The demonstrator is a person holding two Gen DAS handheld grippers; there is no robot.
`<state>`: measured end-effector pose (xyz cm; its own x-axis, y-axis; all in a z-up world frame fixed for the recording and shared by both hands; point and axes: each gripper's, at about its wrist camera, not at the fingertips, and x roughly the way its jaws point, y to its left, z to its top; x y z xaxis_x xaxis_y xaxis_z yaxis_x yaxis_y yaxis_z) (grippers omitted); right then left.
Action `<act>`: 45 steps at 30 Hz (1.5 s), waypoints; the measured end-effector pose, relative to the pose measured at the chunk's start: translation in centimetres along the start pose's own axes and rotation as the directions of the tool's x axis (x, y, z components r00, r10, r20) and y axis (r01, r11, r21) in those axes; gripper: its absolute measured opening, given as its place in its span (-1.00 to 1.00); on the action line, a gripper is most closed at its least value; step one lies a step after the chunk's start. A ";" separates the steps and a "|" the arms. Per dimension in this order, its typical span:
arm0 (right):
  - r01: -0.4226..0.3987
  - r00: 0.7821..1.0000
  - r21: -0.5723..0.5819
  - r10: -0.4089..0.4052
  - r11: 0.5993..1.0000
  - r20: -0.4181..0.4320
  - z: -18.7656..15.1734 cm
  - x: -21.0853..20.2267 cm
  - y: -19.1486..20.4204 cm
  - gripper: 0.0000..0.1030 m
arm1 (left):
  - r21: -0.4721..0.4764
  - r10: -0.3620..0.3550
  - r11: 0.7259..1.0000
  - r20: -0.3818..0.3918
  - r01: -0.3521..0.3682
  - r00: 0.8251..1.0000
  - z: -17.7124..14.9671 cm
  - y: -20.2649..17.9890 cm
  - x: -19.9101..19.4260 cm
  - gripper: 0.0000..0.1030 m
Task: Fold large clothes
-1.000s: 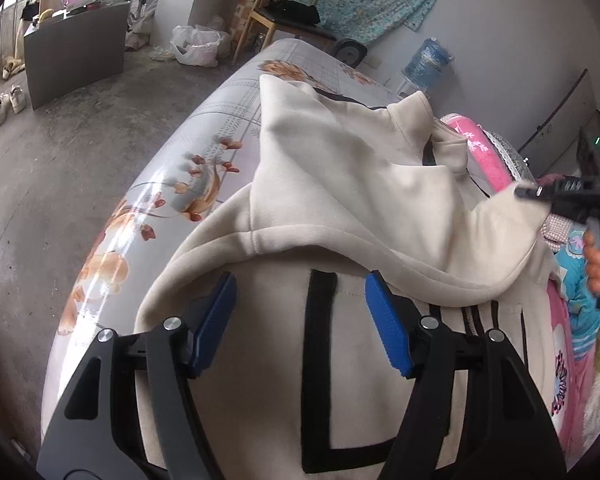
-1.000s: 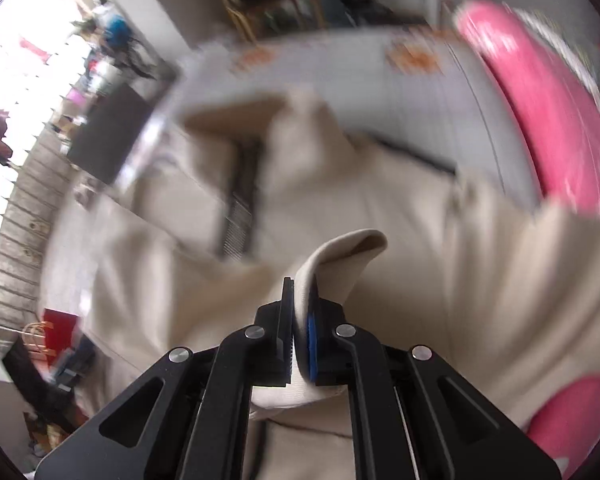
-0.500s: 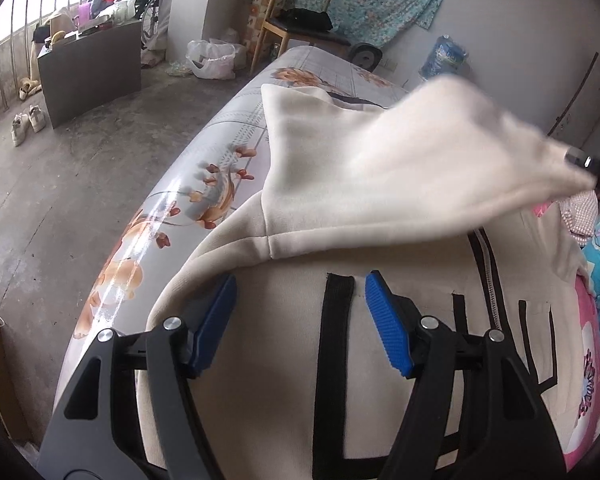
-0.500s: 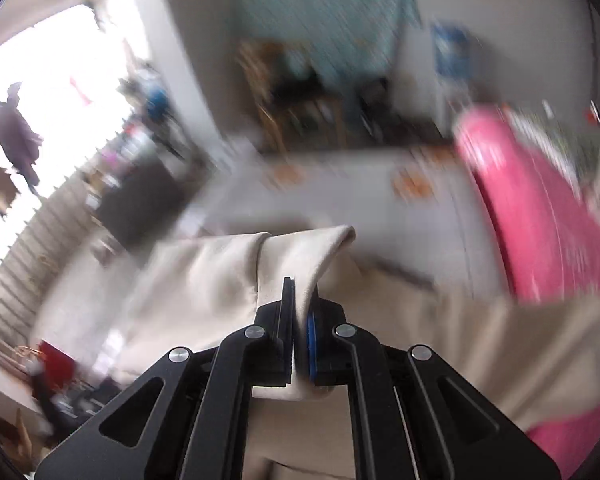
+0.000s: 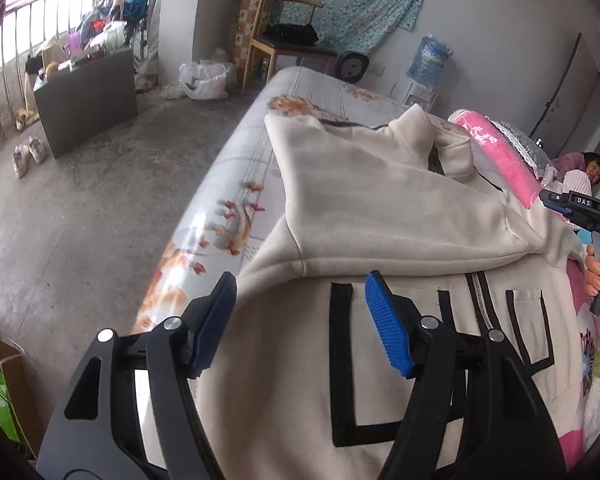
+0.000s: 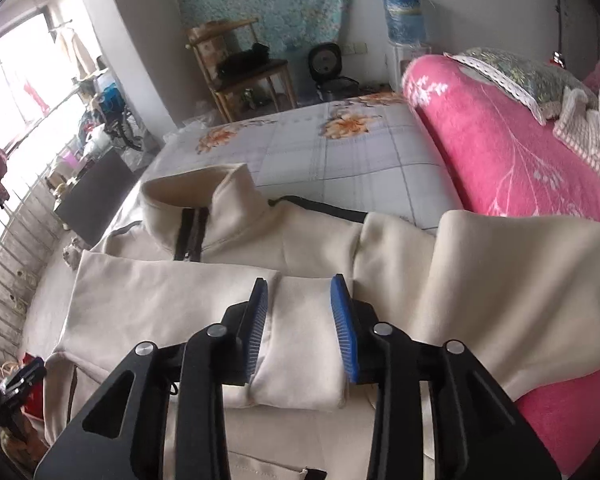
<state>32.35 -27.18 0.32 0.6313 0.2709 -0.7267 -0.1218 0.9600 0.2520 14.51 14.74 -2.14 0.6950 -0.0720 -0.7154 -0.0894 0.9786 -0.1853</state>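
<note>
A cream zip jacket (image 5: 380, 208) with black trim lies spread on the floral bed sheet (image 5: 236, 184). One sleeve (image 6: 172, 300) is folded across its chest below the collar (image 6: 204, 196). My right gripper (image 6: 300, 328) hovers over the sleeve's cuff (image 6: 300, 360). Its jaws are opening, and the cuff lies loose between the pads (image 6: 343, 332) without being pressed. Seen from the left wrist, the right gripper (image 5: 576, 208) sits at the jacket's right side in a hand (image 5: 598, 272). My left gripper (image 5: 300, 320) stands open above the jacket's lower front, with nothing gripped.
A pink blanket (image 6: 500, 152) and a pillow (image 6: 516, 68) lie along the bed's right side, where a person (image 5: 580, 168) rests. Beyond the bed stand a wooden chair (image 5: 284, 40) and a water bottle (image 5: 430, 60). A dark cabinet (image 5: 84, 96) stands on the concrete floor (image 5: 80, 240) to the left.
The right gripper carried the sleeve end across the jacket and laid it on the chest, then its jaws parted off the cuff. The left gripper rose slightly and stayed open.
</note>
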 end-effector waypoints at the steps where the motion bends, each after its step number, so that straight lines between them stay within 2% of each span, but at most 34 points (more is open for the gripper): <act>1: -0.033 0.999 -0.040 0.033 0.999 -0.018 -0.5 0.3 0.7 -0.26 | 0.016 0.009 1.000 0.008 -0.009 1.000 0.4 -0.1 -0.6 0.23; 3: -0.059 0.996 -0.112 0.051 0.992 -0.074 -1.8 1.4 1.7 -0.22 | 0.029 0.007 1.000 0.012 -0.007 1.000 1.2 -0.2 -1.5 0.23; 7: 0.000 0.974 -0.263 -0.060 0.965 -0.218 -5.4 5.5 3.0 -0.10 | 0.021 -0.022 1.000 -0.014 0.023 1.000 3.0 -0.5 -2.0 0.23; 8: 0.016 0.983 -0.298 -0.069 0.954 -0.169 -5.7 5.1 3.3 0.07 | 0.019 -0.036 0.999 -0.019 0.036 0.999 3.5 -0.5 -2.1 0.23; 10: 0.074 0.977 -0.340 -0.137 0.938 -0.165 -5.8 4.6 3.8 0.10 | 0.019 -0.064 0.998 -0.033 0.065 0.997 4.5 -0.9 -1.8 0.23; 13: 0.039 0.985 -0.319 -0.089 0.947 -0.144 -5.5 2.6 4.0 0.12 | 0.025 -0.128 0.991 -0.077 0.130 0.989 5.8 -2.1 -0.1 0.24; 16: 0.048 0.988 -0.323 -0.093 0.945 -0.124 -5.9 1.1 4.2 0.17 | 0.046 -0.154 0.986 -0.142 0.162 0.978 6.1 -4.0 3.2 0.27; 18: 0.049 0.988 -0.311 -0.092 0.949 -0.127 -6.4 1.0 3.8 0.30 | 0.069 -0.124 0.988 -0.200 0.141 0.972 5.6 -5.3 6.3 0.28; 19: 0.054 0.987 -0.298 -0.097 0.953 -0.129 -6.7 0.6 3.4 0.30 | 0.099 -0.092 0.988 -0.236 0.118 0.968 5.0 -6.0 8.1 0.28; 21: 0.057 0.986 -0.274 -0.097 0.960 -0.136 -7.2 0.2 2.6 0.30 | 0.176 0.045 0.984 -0.291 0.007 0.956 3.3 -6.7 11.4 0.30; 22: 0.068 0.984 -0.257 -0.106 0.964 -0.141 -7.4 -0.2 2.1 0.30 | 0.228 0.075 0.973 -0.231 -0.021 0.970 2.9 -7.4 10.9 0.37; 24: 0.083 0.983 -0.227 -0.117 0.970 -0.142 -7.8 -1.0 1.1 0.30 | 0.296 0.133 0.953 -0.234 -0.060 0.963 2.4 -8.5 10.8 0.40; 26: 0.086 0.984 -0.201 -0.115 0.976 -0.138 -8.2 -2.1 0.5 0.33 | 0.276 0.095 0.961 -0.225 -0.030 0.970 2.6 -8.7 9.6 0.40; 27: 0.087 0.984 -0.194 -0.115 0.977 -0.135 -8.4 -2.7 0.3 0.49 | 0.266 0.069 0.964 -0.215 -0.010 0.974 2.9 -9.0 8.8 0.40; 29: 0.103 0.983 -0.188 -0.129 0.977 -0.132 -9.1 -3.4 0.1 0.65 | 0.269 0.059 0.963 -0.186 -0.007 0.981 3.4 -9.6 7.8 0.46; 31: 0.115 0.977 -0.202 -0.148 0.972 -0.154 -10.0 -3.4 0.3 0.68 | 0.280 0.039 0.960 -0.171 0.011 0.984 3.8 -10.8 7.4 0.53; 37: 0.187 0.954 -0.256 -0.238 0.948 -0.182 -12.7 -1.8 1.1 0.83 | 0.301 0.041 0.953 -0.186 0.017 0.982 3.8 -14.9 10.4 0.55; 41: 0.229 0.942 -0.273 -0.283 0.934 -0.179 -13.7 -1.0 1.1 0.88 | 0.360 0.107 0.932 -0.207 -0.025 0.972 2.0 -16.9 13.5 0.67; 42: 0.231 0.943 -0.272 -0.284 0.934 -0.175 -13.8 -1.0 1.1 0.88 | 0.354 0.114 0.934 -0.158 -0.052 0.981 1.8 -16.9 13.1 0.74; 44: 0.229 0.942 -0.277 -0.285 0.933 -0.180 -13.8 -1.0 1.1 0.88 | 0.359 0.119 0.931 -0.145 -0.060 0.982 1.4 -16.9 13.1 0.78; 45: 0.226 0.942 -0.273 -0.281 0.935 -0.183 -13.8 -0.9 1.0 0.88 | 0.349 0.121 0.935 -0.138 -0.066 0.983 1.3 -16.6 13.1 0.86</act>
<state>21.10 -25.47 -7.54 0.4892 -0.0012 -0.8722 -0.1804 0.9782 -0.1025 26.03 -2.18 -7.62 0.5737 0.0209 -0.8188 0.1193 0.9869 0.1088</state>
